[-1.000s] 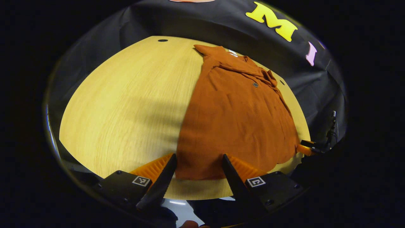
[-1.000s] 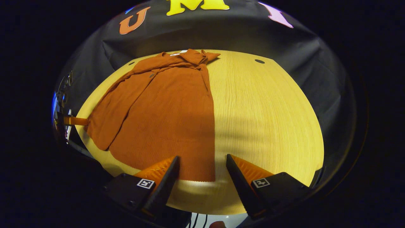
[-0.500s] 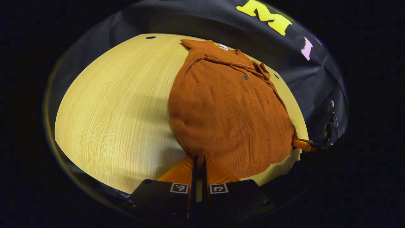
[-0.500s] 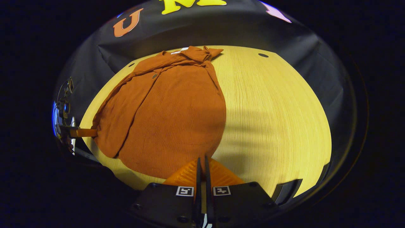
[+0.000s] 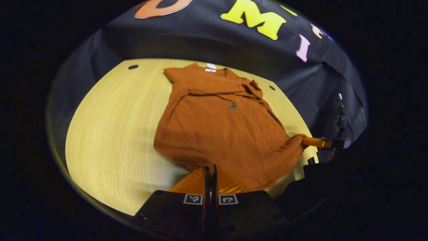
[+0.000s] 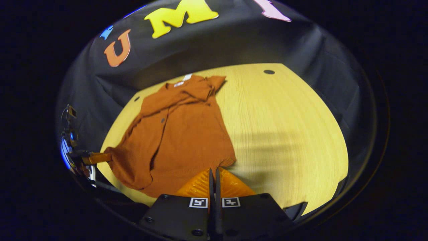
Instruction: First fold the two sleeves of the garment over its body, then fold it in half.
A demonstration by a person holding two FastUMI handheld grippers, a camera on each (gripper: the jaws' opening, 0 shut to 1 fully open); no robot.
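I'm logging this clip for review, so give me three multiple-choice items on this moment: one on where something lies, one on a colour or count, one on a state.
1. Where does the garment's collar end lie?
A. At the table's far edge, by the booth wall
B. At the table's near edge
C. Off the table

2. What colour is the garment?
A. Navy blue
B. Rust orange
C. White

3. How do the left tongs stand?
A. Wide open above the table
B. Shut on the garment's near hem
C. Shut on a sleeve at the collar

Key: 1 A, the garment has its collar end at the far edge of the table. 2 B, the cloth is rust orange in both views. 3 B, the left tongs are closed with the hem pinched between them; the right tongs likewise.
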